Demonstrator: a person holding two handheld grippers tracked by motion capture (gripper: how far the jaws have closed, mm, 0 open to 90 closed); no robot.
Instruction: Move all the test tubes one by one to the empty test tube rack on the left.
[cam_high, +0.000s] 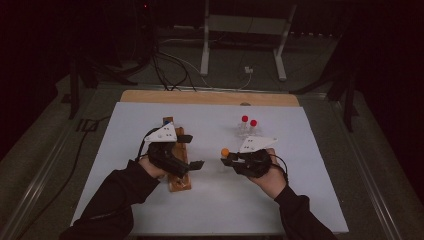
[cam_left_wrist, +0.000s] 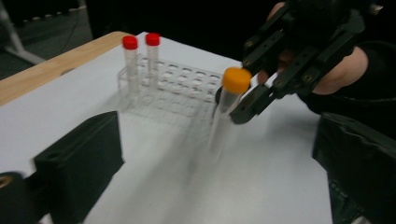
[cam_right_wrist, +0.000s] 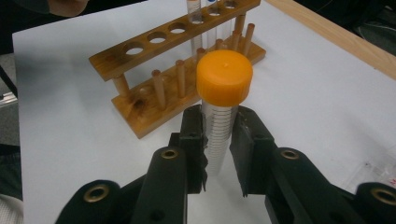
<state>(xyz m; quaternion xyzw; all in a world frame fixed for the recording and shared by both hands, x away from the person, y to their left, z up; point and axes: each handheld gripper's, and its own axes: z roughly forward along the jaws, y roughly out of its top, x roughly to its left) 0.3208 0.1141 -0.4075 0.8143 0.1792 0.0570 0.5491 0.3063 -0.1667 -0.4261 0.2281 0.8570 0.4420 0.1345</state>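
My right gripper (cam_right_wrist: 218, 154) pinches the orange-capped tube (cam_right_wrist: 222, 116) just below its cap, long axis upright, cap on top, lifted off the white table (cam_high: 210, 200). My left gripper (cam_high: 192, 166) sits with jaws spread, holding nothing. Farther left lies the wooden rack (cam_right_wrist: 177, 56); I judge it the nearer target, its holes opening upward. Behind stands the clear rack (cam_left_wrist: 180, 91) with two red-capped tubes (cam_left_wrist: 140, 60).

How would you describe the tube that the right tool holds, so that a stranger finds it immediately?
Start at the white table and find the clear plastic rack on its right half. Just in front of that rack, the right tool grips a clear, graduated tube upright. Its cap is orange, whereas the two tubes standing in the rack have red caps.
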